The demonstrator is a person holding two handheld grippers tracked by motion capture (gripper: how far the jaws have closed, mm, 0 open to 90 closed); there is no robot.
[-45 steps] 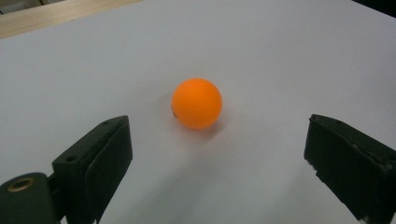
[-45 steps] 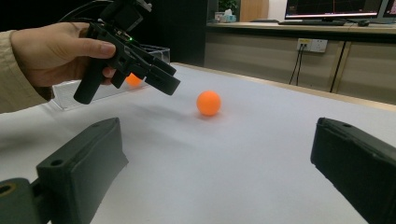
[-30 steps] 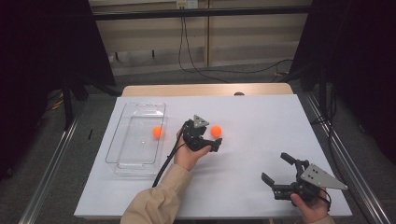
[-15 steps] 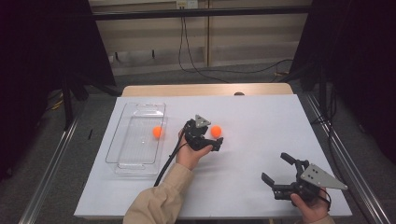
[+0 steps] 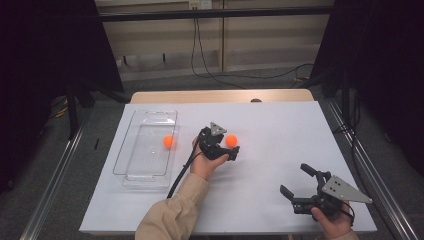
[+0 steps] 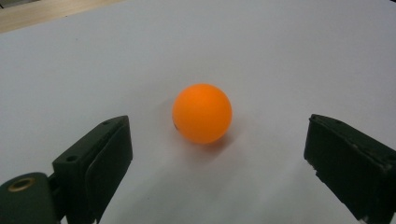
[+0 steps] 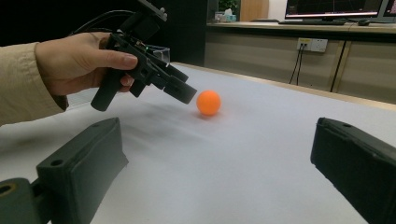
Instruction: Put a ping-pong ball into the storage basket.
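Just short of the left claw (image 5: 231, 148), lying on the white tabletop (image 5: 280, 130): an orange ball (image 6: 202, 113), centred ahead of the gap between spread jaws, touching neither pad. Sitting apart inside the clear tray (image 5: 145, 172), a second orange ball (image 5: 169, 141). Hovering well off near the front edge, the right claw (image 5: 296, 181), jaws also spread and holding nothing.
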